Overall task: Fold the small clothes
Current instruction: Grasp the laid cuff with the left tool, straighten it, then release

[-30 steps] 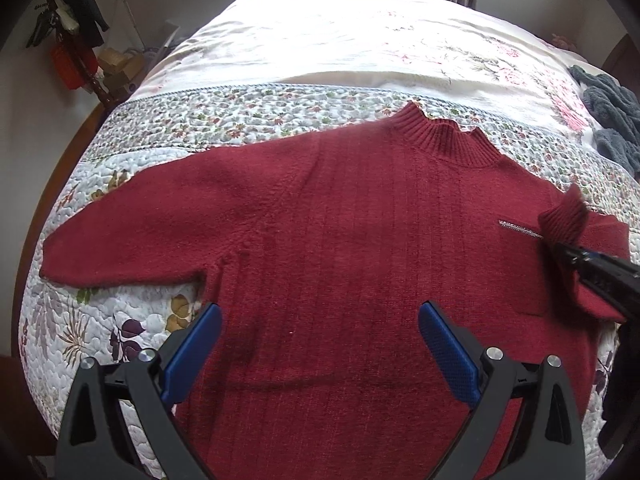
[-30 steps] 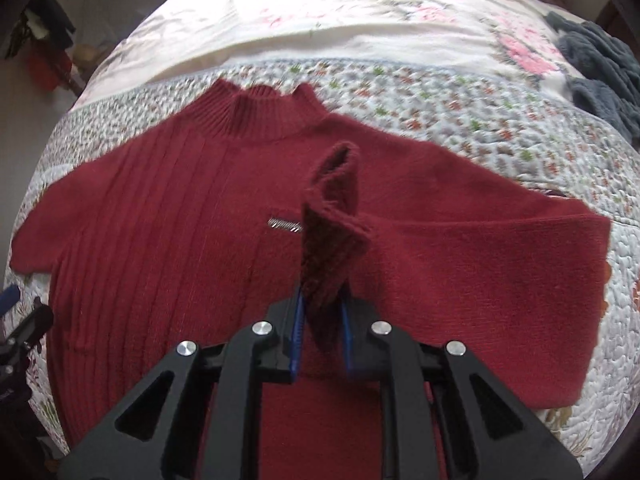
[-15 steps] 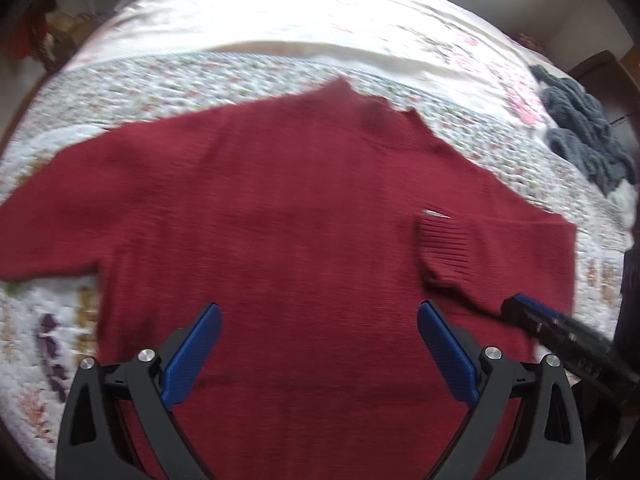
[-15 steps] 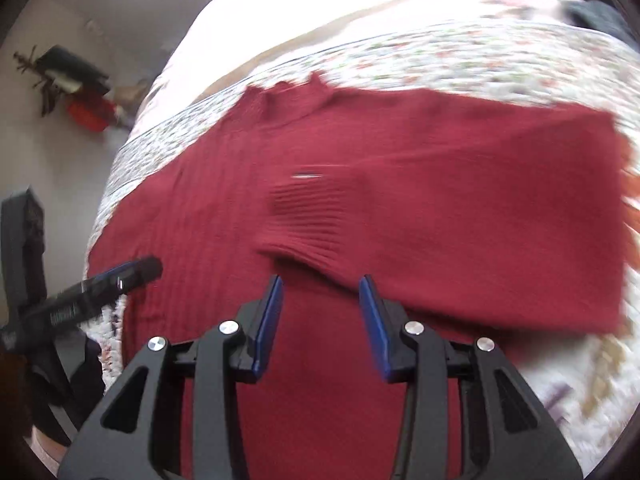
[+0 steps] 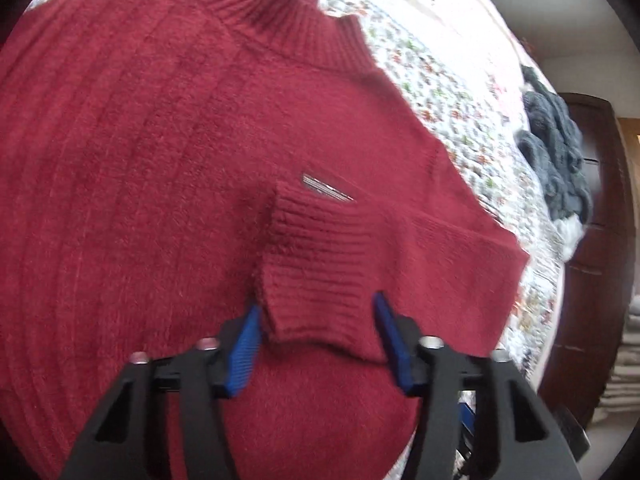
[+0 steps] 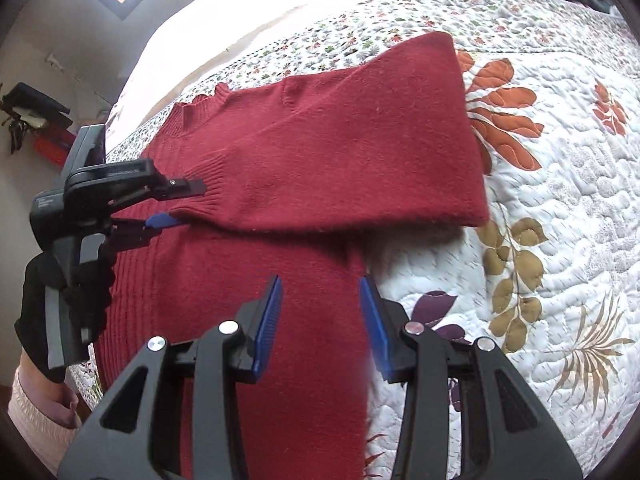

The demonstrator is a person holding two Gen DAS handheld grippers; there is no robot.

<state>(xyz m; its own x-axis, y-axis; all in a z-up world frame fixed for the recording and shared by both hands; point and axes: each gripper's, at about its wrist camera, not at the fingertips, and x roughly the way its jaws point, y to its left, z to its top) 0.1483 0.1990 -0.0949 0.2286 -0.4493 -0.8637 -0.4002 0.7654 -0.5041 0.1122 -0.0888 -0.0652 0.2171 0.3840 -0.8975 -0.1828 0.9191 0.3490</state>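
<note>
A dark red ribbed knit sweater lies flat on a bed covered by a white floral quilt. One sleeve is folded across the sweater's chest, its ribbed cuff lying just below a small silver bar tag. The left gripper has its blue-padded jaws spread on either side of that cuff, not pinching it. The right gripper hovers over the sweater's side edge, below the folded sleeve, jaws spread and holding nothing. A grey knitted garment lies on the quilt, well apart from the sweater's collar.
</note>
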